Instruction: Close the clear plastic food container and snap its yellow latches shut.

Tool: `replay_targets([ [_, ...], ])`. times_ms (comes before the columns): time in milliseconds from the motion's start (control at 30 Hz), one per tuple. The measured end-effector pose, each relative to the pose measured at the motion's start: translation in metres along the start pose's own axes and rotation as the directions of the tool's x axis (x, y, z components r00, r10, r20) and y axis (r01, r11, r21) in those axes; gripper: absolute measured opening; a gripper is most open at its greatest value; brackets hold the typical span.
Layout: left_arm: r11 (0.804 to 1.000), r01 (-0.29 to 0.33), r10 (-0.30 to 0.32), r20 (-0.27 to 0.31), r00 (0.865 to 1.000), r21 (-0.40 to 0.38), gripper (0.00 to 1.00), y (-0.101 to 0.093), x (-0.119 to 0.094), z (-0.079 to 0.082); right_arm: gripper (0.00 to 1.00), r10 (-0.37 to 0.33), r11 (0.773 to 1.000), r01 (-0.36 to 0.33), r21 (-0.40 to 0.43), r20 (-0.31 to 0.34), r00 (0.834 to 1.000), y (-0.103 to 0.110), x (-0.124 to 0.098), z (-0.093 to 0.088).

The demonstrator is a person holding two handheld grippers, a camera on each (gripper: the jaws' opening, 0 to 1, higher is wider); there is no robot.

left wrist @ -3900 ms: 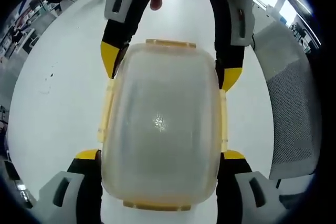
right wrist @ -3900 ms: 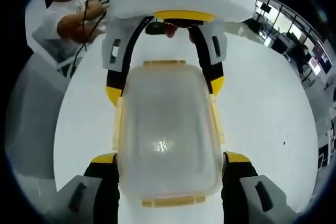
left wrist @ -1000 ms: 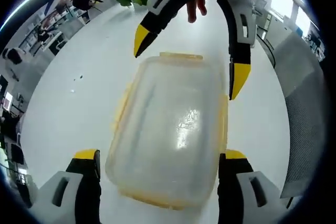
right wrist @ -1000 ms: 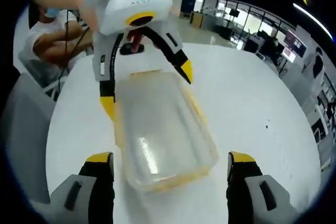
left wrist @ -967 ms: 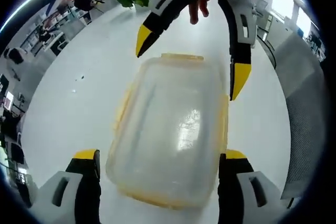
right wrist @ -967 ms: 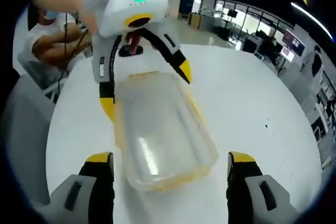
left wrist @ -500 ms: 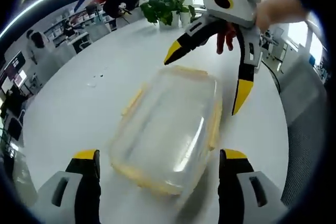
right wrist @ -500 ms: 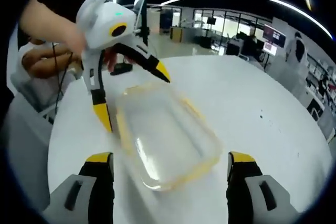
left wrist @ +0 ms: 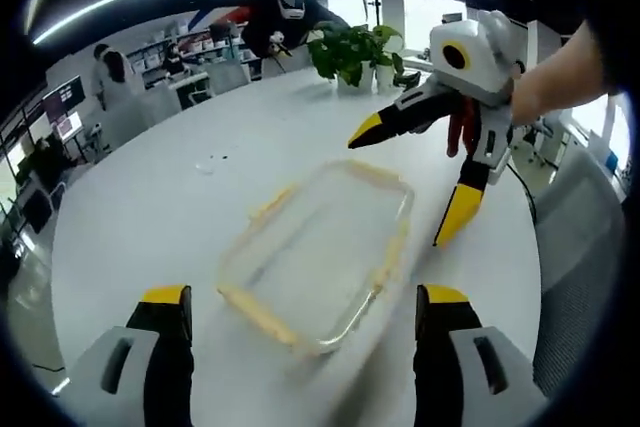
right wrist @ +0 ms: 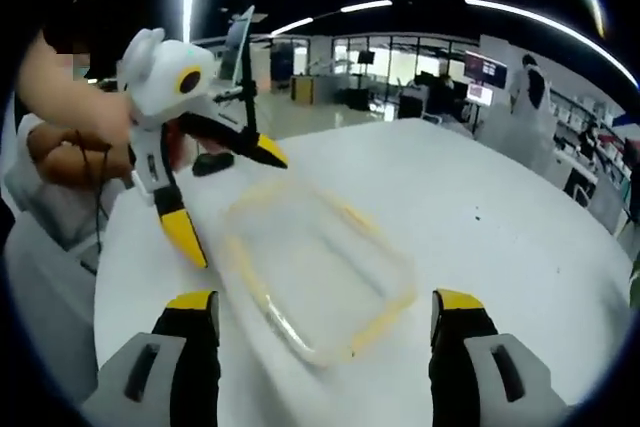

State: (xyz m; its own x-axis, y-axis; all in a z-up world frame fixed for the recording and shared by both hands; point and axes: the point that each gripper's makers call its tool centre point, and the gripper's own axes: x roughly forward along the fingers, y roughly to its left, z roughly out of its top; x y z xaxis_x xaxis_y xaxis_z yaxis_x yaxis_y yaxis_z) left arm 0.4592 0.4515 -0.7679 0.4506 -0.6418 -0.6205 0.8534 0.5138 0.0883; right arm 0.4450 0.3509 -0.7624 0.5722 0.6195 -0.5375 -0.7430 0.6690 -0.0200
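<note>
My two gripper views face each other from opposite ends of the clear, yellow-latched plastic food container [left wrist: 320, 247] [right wrist: 318, 269], both close, angled down, sharing it.

Container [right wrist: 318, 272] on white table [right wrist: 500, 247]; left gripper [right wrist: 222, 209] jaws apart.

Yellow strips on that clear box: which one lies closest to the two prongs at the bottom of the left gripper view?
The latch on the container's near short end, lying between the left hand-held gripper's yellow tips; the other strips run along the sides and far end.
</note>
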Motion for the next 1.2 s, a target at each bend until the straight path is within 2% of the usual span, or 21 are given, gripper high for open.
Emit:
replay_targets([
  [133, 0.999, -0.020, 0.023, 0.063, 0.998, -0.040, 0.91, -0.001, -0.009, 0.005, 0.88, -0.045, 0.995, 0.039, 0.090, 0.075, 0.996, -0.001, -0.006, 0.010],
  [233, 0.998, -0.036, 0.040, 0.080, 0.996, -0.053, 0.91, -0.003, -0.013, 0.004, 0.87, -0.092, 0.991, 0.082, 0.104, 0.091, 0.992, -0.002, -0.013, 0.011],
  [433, 0.993, -0.039, 0.051, 0.110, 0.993, -0.107, 0.92, -0.012, -0.020, 0.001, 0.87, -0.113, 0.983, 0.093, 0.160, 0.120, 0.986, 0.006, -0.022, 0.012],
  [467, 0.992, -0.039, 0.053, 0.119, 0.991, -0.117, 0.92, -0.013, -0.022, 0.002, 0.87, -0.133, 0.977, 0.108, 0.182, 0.133, 0.982, 0.005, -0.025, 0.014],
  [633, 0.984, -0.051, 0.078, 0.159, 0.984, -0.169, 0.91, -0.012, -0.032, 0.004, 0.86, -0.169, 0.972, 0.135, 0.194, 0.167, 0.971, 0.000, -0.035, 0.020],
  [900, 0.977, -0.078, 0.118, 0.196, 0.973, -0.201, 0.90, -0.013, -0.046, 0.004, 0.86, -0.219, 0.953, 0.170, 0.251, 0.183, 0.958, -0.003, -0.050, 0.022],
  [1033, 0.969, -0.096, 0.146, 0.215, 0.966, -0.228, 0.90, -0.013, -0.054, 0.005, 0.85, -0.240, 0.949, 0.190, 0.251, 0.185, 0.953, -0.001, -0.056, 0.022],
  [1200, 0.963, -0.096, 0.157, 0.234, 0.959, -0.254, 0.90, -0.012, -0.063, 0.007, 0.84, -0.263, 0.937, 0.201, 0.285, 0.199, 0.944, -0.002, -0.062, 0.024],
])
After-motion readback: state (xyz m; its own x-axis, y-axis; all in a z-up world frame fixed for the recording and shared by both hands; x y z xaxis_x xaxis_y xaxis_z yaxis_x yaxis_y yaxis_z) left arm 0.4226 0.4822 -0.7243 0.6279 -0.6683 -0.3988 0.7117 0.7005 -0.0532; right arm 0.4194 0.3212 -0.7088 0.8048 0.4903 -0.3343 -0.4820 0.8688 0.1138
